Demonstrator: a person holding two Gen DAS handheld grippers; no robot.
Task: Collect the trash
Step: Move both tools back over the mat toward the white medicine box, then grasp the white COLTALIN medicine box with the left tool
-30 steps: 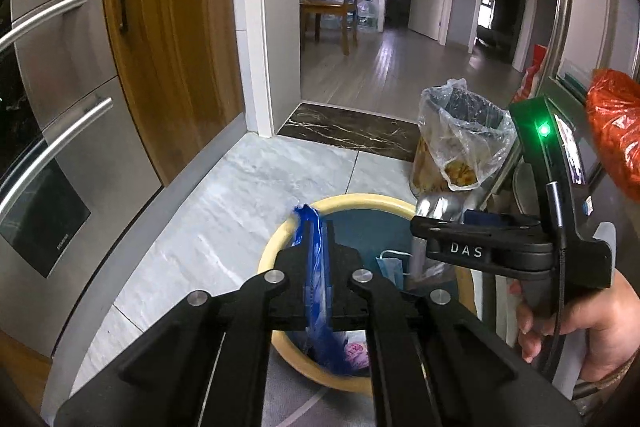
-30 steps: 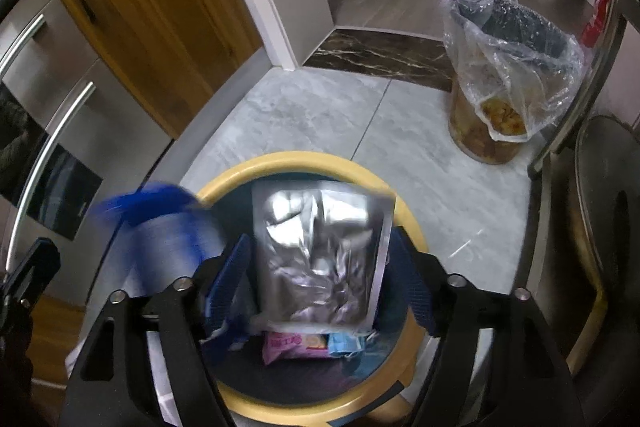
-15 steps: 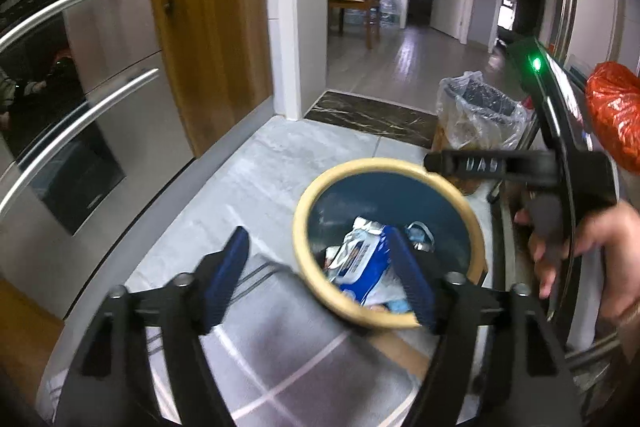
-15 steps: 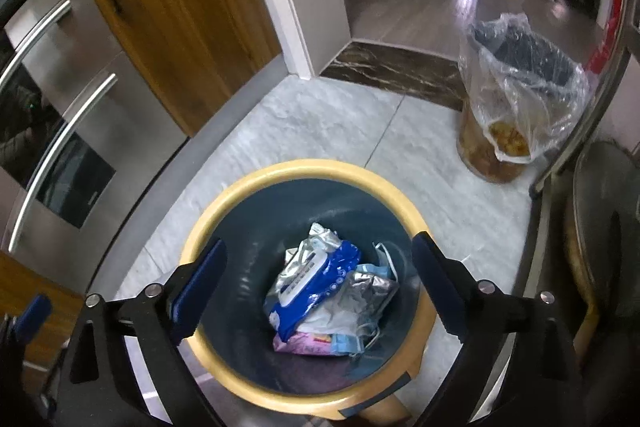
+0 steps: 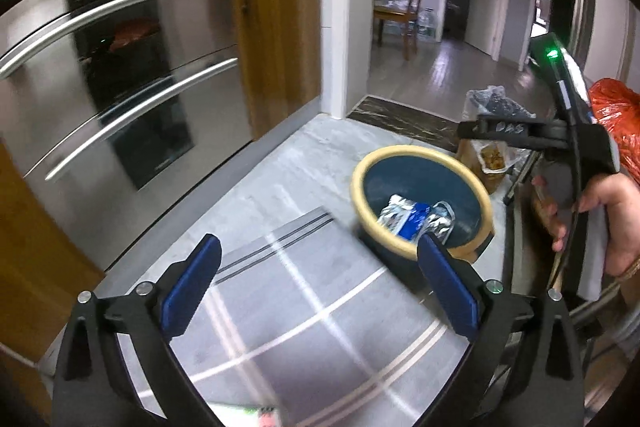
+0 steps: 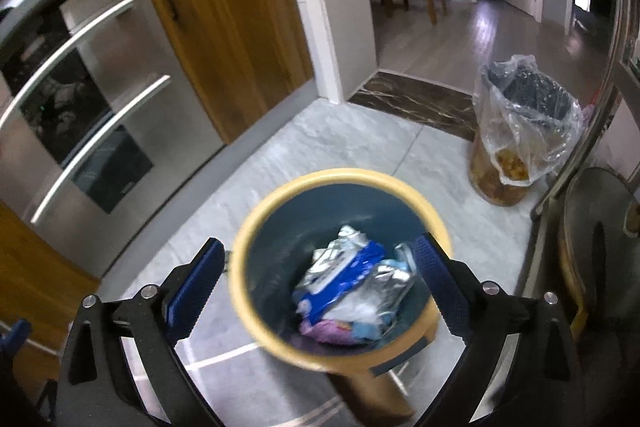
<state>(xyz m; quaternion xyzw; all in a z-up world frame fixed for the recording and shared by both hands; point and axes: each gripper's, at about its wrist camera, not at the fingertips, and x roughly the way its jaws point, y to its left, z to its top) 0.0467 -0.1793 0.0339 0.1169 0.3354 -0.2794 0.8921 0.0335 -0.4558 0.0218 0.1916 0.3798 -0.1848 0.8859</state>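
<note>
A yellow-rimmed blue bin (image 6: 344, 177) stands on the floor, holding a blue-and-white wrapper (image 6: 344, 271), a silver foil pouch (image 6: 388, 279) and a pink packet (image 6: 324, 331). My right gripper (image 6: 320, 247) hovers above the bin's mouth, open wide, nothing between its blue pads. My left gripper (image 5: 316, 247) is to the left of the bin (image 5: 420, 151), over a striped mat; its jaws are opening and empty. The wrappers (image 5: 416, 223) show inside the bin. In the left wrist view a hand (image 5: 600, 223) holds the right gripper's handle beyond the bin.
A second bin lined with a clear plastic bag (image 6: 520, 131) stands behind, by the doorway. A steel oven (image 6: 80, 131) and wooden cabinet (image 6: 224, 27) line the left side. A grey striped mat (image 5: 300, 307) covers the near floor. An orange bag (image 5: 616, 115) hangs at right.
The left gripper let go of the blue wrapper and the right one of the foil pouch; both now lie in the bin. Both jaws opened. The left gripper drew back leftward, the right one rose.
</note>
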